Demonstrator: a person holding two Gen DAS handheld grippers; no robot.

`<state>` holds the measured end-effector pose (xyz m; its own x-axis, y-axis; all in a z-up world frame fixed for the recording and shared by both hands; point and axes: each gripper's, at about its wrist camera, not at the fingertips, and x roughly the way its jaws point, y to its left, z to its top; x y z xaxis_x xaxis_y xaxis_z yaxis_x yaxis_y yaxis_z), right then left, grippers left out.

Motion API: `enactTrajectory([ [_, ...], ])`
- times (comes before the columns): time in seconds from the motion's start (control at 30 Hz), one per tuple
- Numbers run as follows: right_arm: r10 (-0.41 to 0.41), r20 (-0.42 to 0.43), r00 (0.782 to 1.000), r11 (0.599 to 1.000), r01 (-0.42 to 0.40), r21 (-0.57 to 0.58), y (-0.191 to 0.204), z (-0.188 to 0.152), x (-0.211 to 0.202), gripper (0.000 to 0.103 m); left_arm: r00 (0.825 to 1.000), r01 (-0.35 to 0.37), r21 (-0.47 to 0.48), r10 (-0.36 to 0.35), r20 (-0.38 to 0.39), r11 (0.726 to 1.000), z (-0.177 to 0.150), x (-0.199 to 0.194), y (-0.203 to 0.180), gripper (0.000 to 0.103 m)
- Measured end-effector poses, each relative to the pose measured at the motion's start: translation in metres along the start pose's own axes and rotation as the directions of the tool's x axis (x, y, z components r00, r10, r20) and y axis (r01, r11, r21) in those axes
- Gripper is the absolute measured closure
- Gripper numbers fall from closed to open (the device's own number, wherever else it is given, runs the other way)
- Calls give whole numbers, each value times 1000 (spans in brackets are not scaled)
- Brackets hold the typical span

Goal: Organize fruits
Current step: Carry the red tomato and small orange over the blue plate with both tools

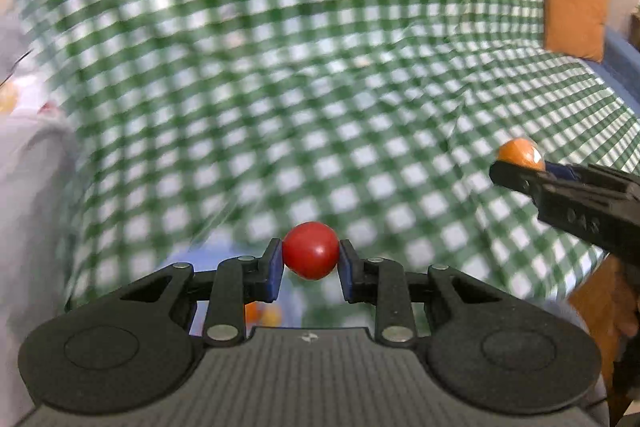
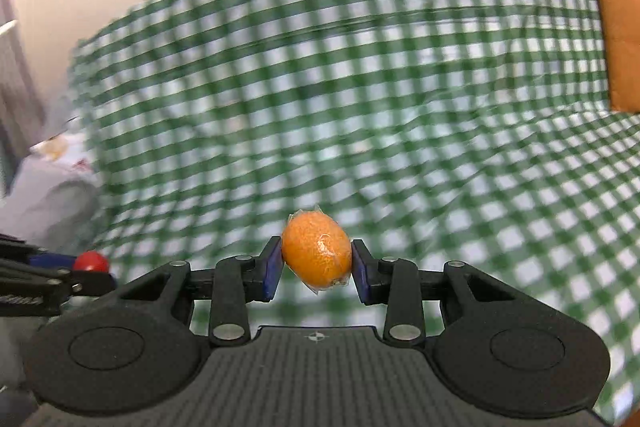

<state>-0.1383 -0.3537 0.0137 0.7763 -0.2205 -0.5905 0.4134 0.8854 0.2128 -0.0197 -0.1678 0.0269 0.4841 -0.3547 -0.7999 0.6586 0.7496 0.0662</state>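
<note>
My left gripper (image 1: pixel 311 257) is shut on a small round red fruit (image 1: pixel 311 249), which sits squarely between the blue pads. My right gripper (image 2: pixel 317 263) is shut on an oval orange fruit (image 2: pixel 316 251) wrapped in clear film. Both are held in the air above a green-and-white checked cloth (image 1: pixel 280 87). In the left wrist view the right gripper (image 1: pixel 516 169) reaches in from the right edge with the orange fruit (image 1: pixel 519 151) at its tip. In the right wrist view the left gripper (image 2: pixel 86 273) shows at the lower left with the red fruit (image 2: pixel 92 262).
The checked cloth (image 2: pixel 360 87) covers a wide, creased surface. An orange cushion (image 1: pixel 574 3) leans at the far right. A pale bag or sheet (image 1: pixel 28 131) lies at the left. Blurred orange fruits (image 1: pixel 262 315) show below the left gripper. The background is motion-blurred.
</note>
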Motion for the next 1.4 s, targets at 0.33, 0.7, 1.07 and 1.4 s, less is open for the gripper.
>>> enactTrajectory([
  [0.33,186,-136,973,975,-200,-101,120,-71,-87,65,989,-128,-105,120,-81,986,-96,-81,62,71],
  [0.7,176,-156,972,950,-209,-230,174,-112,-135,65,982,-183,-158,173,-73,970,-161,-122,81,71],
  [1.07,155,-167,974,926,-202,-318,190,-112,-135,65,984,-174,-178,162,-76,969,-169,-123,85,71],
  [1.4,136,-190,972,924,-193,-329,189,-112,-126,65,985,-161,-179,147,-88,971,-165,-116,84,71],
])
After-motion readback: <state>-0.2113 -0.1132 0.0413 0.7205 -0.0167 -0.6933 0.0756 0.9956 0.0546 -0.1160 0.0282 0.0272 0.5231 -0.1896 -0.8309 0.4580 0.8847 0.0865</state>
